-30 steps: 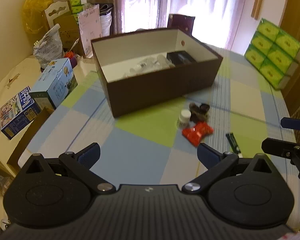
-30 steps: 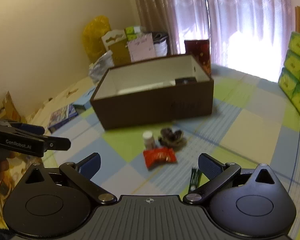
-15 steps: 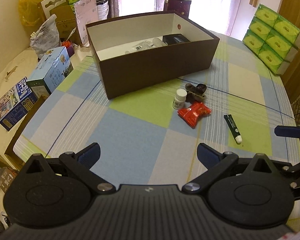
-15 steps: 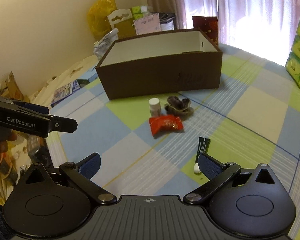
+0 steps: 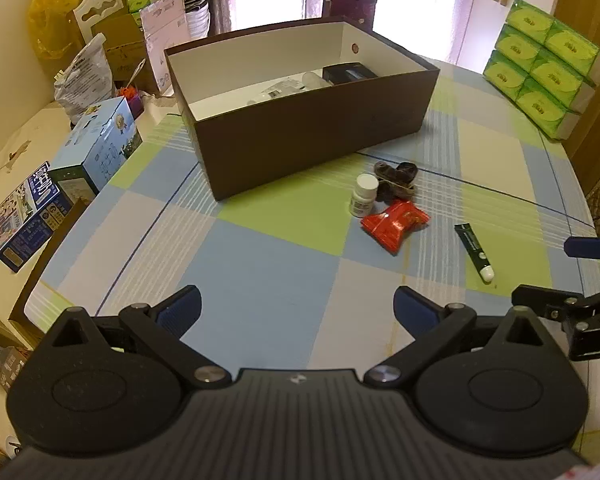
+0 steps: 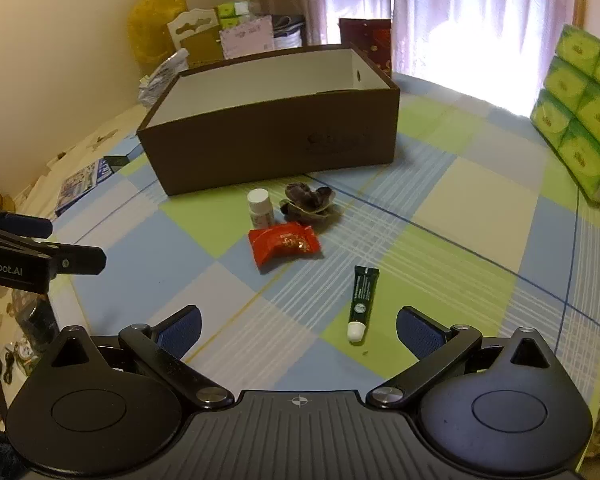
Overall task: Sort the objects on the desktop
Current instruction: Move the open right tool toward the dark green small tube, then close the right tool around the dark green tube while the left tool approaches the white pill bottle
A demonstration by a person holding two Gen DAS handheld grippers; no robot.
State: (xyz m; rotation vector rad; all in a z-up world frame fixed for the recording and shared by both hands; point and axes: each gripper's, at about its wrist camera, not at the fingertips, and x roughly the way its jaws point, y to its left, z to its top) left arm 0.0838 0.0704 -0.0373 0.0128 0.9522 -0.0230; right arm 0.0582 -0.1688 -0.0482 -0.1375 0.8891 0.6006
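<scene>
Left gripper (image 5: 296,308): jaws spread wide, nothing between them, hovering over the near edge of the checked blue-green-white tabletop (image 5: 260,264). Far left of it, off the tabletop edge: a light-blue printed carton (image 5: 100,140) and a dark-blue flat printed box (image 5: 24,220).

Straight ahead of the left gripper, far side: open dark-brown cardboard box with white interior (image 5: 312,136). A black rectangular item (image 5: 348,73) and some clear, pale items sit inside it; can't make out what they are.

Ahead and right of the left gripper, just in front of the brown box: small white-capped pill bottle (image 5: 363,195), upright. A dark brown crumpled bundle (image 5: 396,178) is beside it to the right, looks to be touching. A red foil snack packet (image 5: 396,222) lies just nearer, close to both.

Further right, apart from that cluster: dark-green tube with a white cap (image 5: 474,246), lying flat, cap pointing toward the grippers.

Right gripper (image 6: 298,330): also wide open, empty. The tube lies just ahead between its open fingers, cap end nearest, not touched. The cluster of bottle, bundle and packet is further ahead, centre-left. Far right of it: a stack of green tissue packs (image 6: 580,112) at the tabletop edge.
</scene>
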